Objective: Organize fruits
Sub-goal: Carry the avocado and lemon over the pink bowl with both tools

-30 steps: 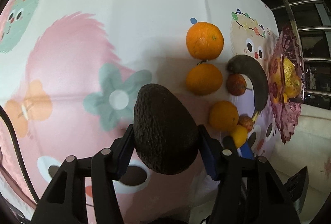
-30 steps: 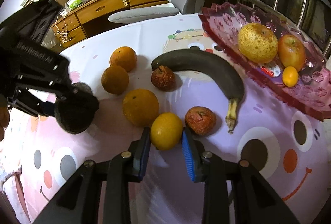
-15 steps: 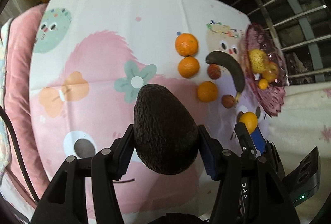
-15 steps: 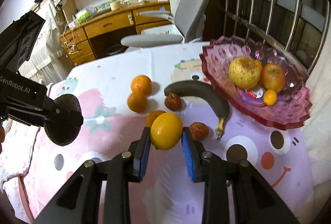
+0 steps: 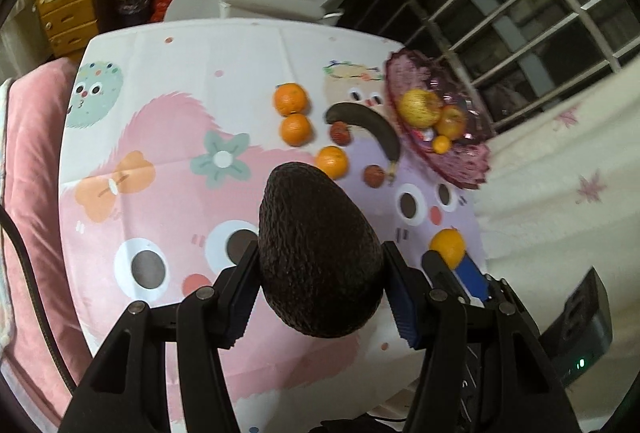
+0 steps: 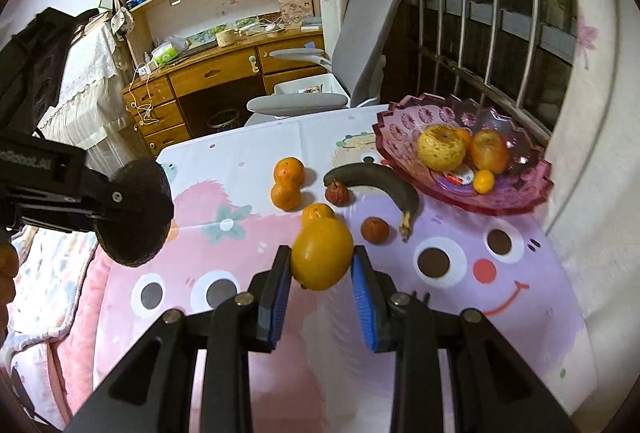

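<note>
My left gripper (image 5: 320,273) is shut on a dark, bumpy avocado (image 5: 318,253), held high above the table; the avocado (image 6: 136,211) also shows at the left of the right wrist view. My right gripper (image 6: 322,269) is shut on a yellow-orange citrus fruit (image 6: 322,253), seen too as a citrus fruit (image 5: 448,247) in the left wrist view. On the cartoon tablecloth (image 6: 460,305) lie three oranges (image 6: 289,171), a blackened banana (image 6: 380,183) and two small reddish fruits (image 6: 375,230). A pink glass bowl (image 6: 516,193) at the far right holds a yellow pear-like fruit, an apple and a small citrus.
A grey office chair (image 6: 360,53) stands behind the table, with a wooden desk and bookshelf (image 6: 216,61) beyond. Metal window bars (image 6: 480,13) rise behind the bowl. A pink cushion (image 5: 28,173) borders the table's left edge. A hand shows at the far left of the right wrist view.
Both grippers have risen away from the table with their fruit, so the cloth and the fruits on it look smaller. The citrus fruit left the cloth. The left gripper has rolled.
</note>
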The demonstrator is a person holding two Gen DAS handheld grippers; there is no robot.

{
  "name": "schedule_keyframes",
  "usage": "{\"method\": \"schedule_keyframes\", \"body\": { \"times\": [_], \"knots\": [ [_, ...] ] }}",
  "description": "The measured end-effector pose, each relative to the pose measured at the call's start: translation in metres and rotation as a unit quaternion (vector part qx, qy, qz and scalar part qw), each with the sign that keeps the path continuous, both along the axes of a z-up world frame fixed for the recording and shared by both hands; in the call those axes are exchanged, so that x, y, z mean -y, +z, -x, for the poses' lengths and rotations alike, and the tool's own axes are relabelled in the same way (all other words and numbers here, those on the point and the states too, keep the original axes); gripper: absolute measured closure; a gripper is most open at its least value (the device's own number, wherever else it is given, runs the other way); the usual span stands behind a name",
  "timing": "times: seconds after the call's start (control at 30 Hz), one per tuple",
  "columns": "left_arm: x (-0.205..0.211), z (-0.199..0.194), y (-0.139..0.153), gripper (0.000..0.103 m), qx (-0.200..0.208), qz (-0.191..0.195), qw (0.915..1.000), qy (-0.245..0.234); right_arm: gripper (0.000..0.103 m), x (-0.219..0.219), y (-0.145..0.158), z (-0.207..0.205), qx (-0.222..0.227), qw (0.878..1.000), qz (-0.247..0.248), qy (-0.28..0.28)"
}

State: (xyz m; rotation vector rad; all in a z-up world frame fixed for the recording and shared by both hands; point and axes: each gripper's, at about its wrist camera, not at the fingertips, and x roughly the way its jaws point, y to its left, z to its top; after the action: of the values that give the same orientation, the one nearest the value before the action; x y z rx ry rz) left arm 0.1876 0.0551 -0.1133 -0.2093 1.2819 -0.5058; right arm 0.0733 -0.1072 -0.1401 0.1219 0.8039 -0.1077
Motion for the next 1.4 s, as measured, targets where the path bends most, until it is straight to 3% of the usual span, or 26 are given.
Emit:
{"method": "schedule_keyframes", "body": {
  "times": [0.37,0.7,1.1,1.4],
  "knots": [
    [0.033,0.035,0.015,0.046,0.034,0.008,0.9993,-0.008,0.073,0.037,0.012,0.025,-0.007,1.0,-0.017,-0.01],
    [0.094,0.039,0.027,0.046,0.053,0.01,0.9978,0.038,0.073,0.103,0.022,0.009,-0.017,0.999,-0.02,0.047],
    [0.179,0.017,0.018,0.046,0.058,0.011,0.9931,0.101,0.073,0.191,0.021,-0.032,-0.032,0.993,-0.006,0.114],
    [0.242,-0.021,-0.004,0.046,0.043,0.002,0.9933,0.107,0.073,0.24,0.004,-0.06,-0.061,0.988,-0.011,0.138]
  ]
}}
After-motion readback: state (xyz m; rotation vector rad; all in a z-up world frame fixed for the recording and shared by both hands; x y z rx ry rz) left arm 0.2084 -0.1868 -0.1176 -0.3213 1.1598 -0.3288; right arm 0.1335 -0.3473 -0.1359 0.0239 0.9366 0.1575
